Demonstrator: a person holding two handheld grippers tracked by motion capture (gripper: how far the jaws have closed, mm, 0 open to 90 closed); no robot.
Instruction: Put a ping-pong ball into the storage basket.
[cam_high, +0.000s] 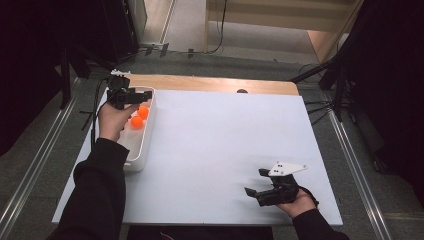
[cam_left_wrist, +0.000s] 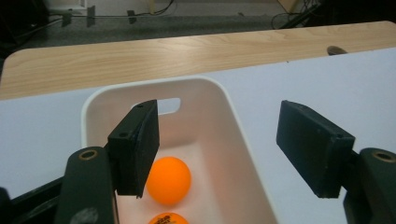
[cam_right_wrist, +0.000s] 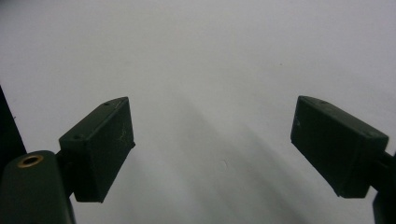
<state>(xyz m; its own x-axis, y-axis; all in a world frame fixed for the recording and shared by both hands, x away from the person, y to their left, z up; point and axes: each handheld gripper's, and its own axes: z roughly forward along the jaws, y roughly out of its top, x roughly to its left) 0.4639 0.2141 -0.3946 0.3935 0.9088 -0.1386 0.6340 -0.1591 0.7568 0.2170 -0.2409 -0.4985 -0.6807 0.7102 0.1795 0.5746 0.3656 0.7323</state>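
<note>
A white bin (cam_high: 136, 159) stands at the left edge of the white sheet (cam_high: 215, 135) and holds two orange balls (cam_high: 143, 111) (cam_high: 136, 122). My left gripper (cam_high: 148, 94) hovers over the bin's far end, open, with nothing between its pads. In the left gripper view the bin's rim (cam_left_wrist: 154, 84) curves below the left gripper (cam_left_wrist: 219, 121). One orange ball (cam_left_wrist: 169, 180) lies on the bin floor beside the left jaw, and a second ball (cam_left_wrist: 168, 218) shows at the bottom edge. My right gripper (cam_high: 255, 181) rests near the front right of the sheet, open and empty (cam_right_wrist: 210, 126).
The white sheet covers a wooden table whose bare strip (cam_high: 210, 84) runs along the far edge, with a small dark spot (cam_high: 242, 91) on it. Dark stands and cables sit on the floor beyond the table.
</note>
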